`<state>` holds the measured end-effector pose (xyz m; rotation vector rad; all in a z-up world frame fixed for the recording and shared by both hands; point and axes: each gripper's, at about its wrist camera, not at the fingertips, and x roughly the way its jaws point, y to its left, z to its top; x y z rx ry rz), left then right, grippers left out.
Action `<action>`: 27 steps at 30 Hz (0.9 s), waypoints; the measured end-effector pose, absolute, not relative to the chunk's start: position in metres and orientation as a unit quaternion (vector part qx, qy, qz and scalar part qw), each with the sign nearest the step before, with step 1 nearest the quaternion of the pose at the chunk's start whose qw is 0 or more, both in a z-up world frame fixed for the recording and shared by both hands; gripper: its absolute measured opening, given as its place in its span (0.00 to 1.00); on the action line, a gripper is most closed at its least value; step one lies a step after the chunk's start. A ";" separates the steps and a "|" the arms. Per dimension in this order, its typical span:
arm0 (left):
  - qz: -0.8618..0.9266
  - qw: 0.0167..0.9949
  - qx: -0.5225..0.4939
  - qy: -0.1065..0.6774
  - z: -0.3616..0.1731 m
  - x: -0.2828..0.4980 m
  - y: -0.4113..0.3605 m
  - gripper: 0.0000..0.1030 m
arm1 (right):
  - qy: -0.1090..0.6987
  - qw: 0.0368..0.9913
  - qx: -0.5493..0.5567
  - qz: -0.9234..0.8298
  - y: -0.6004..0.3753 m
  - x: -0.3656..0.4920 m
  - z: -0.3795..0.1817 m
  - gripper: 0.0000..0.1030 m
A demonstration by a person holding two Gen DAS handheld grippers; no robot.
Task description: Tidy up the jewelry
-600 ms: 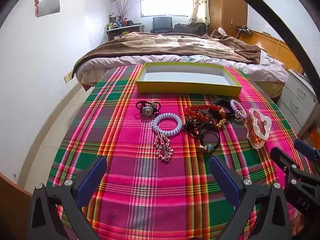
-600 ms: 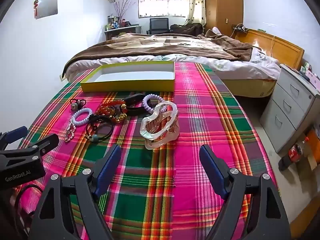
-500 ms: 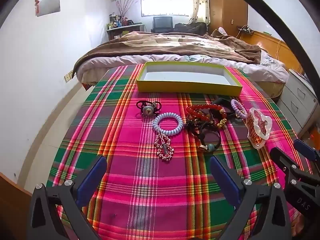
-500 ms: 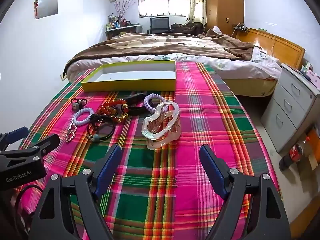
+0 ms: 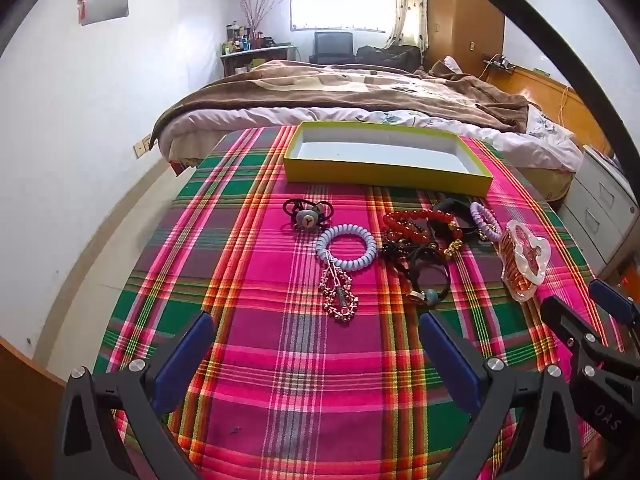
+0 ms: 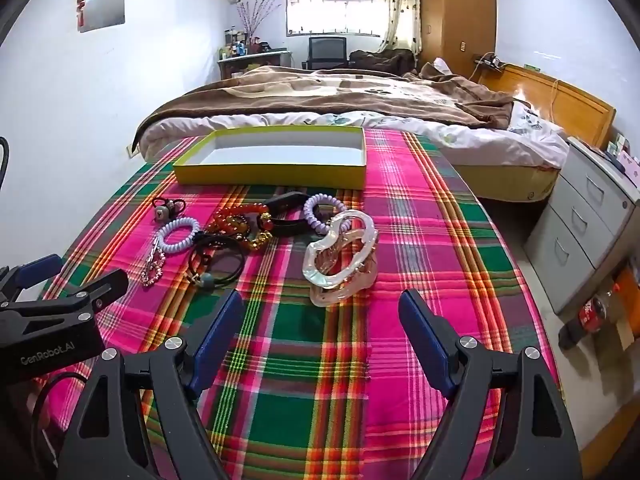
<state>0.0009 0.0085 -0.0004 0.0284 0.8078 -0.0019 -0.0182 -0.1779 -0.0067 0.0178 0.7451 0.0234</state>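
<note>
A yellow-green shallow box [image 5: 386, 160] [image 6: 272, 158] stands empty at the far end of the plaid tablecloth. In front of it lies a row of jewelry: a black hair tie with a grey charm [image 5: 307, 216], a pale blue coil bracelet [image 5: 346, 246] with a beaded chain [image 5: 339, 297], red beads [image 5: 420, 226] [image 6: 240, 218], black hair ties [image 6: 216, 260], a lilac coil [image 6: 320, 208] and a clear chunky bracelet [image 5: 524, 256] [image 6: 340, 256]. My left gripper [image 5: 316, 354] is open and empty, short of the chain. My right gripper [image 6: 322, 328] is open and empty, just short of the clear bracelet.
A bed with a brown blanket [image 6: 340, 96] lies beyond the table. Grey drawers [image 6: 580, 232] and a cola bottle [image 6: 588, 316] stand at the right on the floor. The white wall [image 5: 60, 140] runs along the left. Each gripper shows at the edge of the other's view.
Both grippers have edged slightly forward towards the jewelry. Nothing on the table has moved.
</note>
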 end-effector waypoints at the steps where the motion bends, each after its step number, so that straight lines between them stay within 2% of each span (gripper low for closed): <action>1: 0.000 0.919 0.013 0.394 -0.001 0.001 0.009 1.00 | 0.364 0.931 0.008 0.012 -0.177 -0.018 -0.006 0.78; 27: 0.008 0.918 0.016 0.395 -0.001 0.002 0.012 1.00 | 0.366 0.931 0.006 0.012 -0.175 -0.017 -0.006 0.78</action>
